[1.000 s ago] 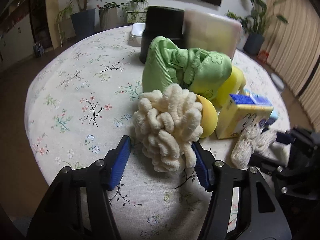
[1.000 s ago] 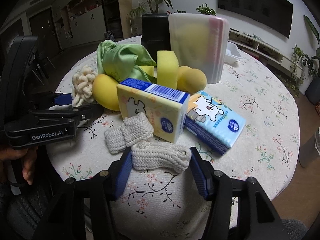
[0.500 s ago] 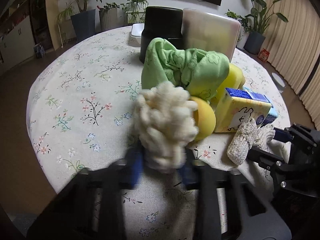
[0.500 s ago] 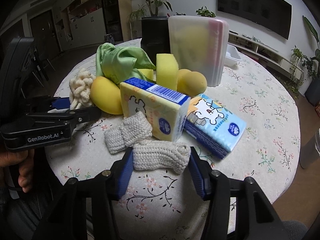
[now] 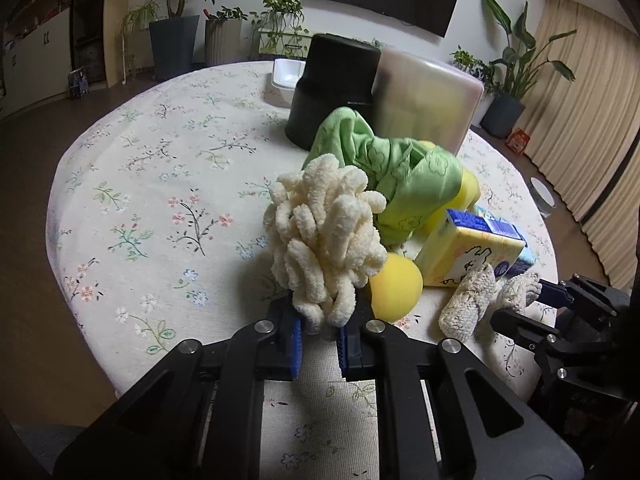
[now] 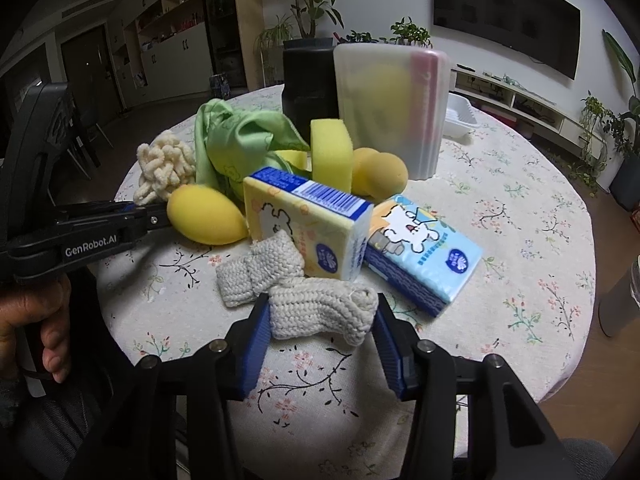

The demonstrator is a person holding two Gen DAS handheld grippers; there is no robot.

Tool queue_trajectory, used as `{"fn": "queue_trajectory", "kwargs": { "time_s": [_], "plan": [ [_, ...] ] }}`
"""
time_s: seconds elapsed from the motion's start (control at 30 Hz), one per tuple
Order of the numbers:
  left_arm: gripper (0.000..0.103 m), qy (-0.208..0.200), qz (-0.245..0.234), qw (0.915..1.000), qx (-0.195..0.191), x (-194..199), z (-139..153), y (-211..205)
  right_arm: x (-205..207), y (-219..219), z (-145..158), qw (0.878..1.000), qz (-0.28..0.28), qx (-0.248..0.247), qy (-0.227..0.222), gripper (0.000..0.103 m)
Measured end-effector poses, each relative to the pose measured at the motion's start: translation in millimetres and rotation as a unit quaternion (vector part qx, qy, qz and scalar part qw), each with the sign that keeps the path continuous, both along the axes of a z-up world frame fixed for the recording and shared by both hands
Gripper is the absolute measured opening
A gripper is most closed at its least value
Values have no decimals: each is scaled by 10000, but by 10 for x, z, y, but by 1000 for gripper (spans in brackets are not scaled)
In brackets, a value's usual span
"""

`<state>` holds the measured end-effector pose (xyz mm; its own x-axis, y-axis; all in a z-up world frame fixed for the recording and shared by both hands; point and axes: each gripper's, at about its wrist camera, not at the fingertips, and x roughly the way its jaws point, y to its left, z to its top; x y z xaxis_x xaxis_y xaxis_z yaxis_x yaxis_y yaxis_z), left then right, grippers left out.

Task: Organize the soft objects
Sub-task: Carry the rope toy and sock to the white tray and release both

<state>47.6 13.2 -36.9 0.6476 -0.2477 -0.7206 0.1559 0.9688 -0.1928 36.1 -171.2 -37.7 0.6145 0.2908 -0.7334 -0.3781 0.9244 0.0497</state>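
Observation:
My left gripper (image 5: 319, 343) is shut on the lower edge of a cream chenille puff (image 5: 326, 240), which also shows in the right wrist view (image 6: 166, 164). My right gripper (image 6: 322, 344) has its blue pads against both ends of a grey knitted roll (image 6: 322, 312). A second knitted roll (image 6: 260, 268) lies just behind it. A green cloth (image 5: 394, 172), yellow sponges (image 6: 332, 152) and yellow foam balls (image 6: 206, 220) are heaped at the table's middle.
A yellow tissue pack (image 6: 304, 224) and a blue tissue pack (image 6: 420, 248) lie by the heap. A black canister (image 5: 334, 88), a frosted plastic box (image 6: 390, 108) and a white tray (image 6: 460, 116) stand behind. The floral tablecloth (image 5: 160, 184) covers the round table.
My left gripper has shut on the chenille puff and raised it a little. My right gripper has narrowed around the knitted roll.

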Motion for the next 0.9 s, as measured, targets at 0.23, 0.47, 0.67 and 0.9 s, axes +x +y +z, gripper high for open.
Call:
{"fn": "queue_trajectory", "kwargs": {
  "time_s": [0.23,0.47,0.67,0.9],
  "plan": [
    [11,-27,-19,10000,-69,-48,78,45,-39,-103,114,10000,-34,93,-9,52],
    [11,-114,29,9999,-1,11,252,168,33,-439,278,9991,-345,250,2,52],
    [11,-191,61,9998,91,128,364,292,204,-714,402,9976,-626,294,-58,52],
    [11,-64,77,9999,14,430,380,497,464,-996,491,9954,-900,317,-32,52]
  ]
}}
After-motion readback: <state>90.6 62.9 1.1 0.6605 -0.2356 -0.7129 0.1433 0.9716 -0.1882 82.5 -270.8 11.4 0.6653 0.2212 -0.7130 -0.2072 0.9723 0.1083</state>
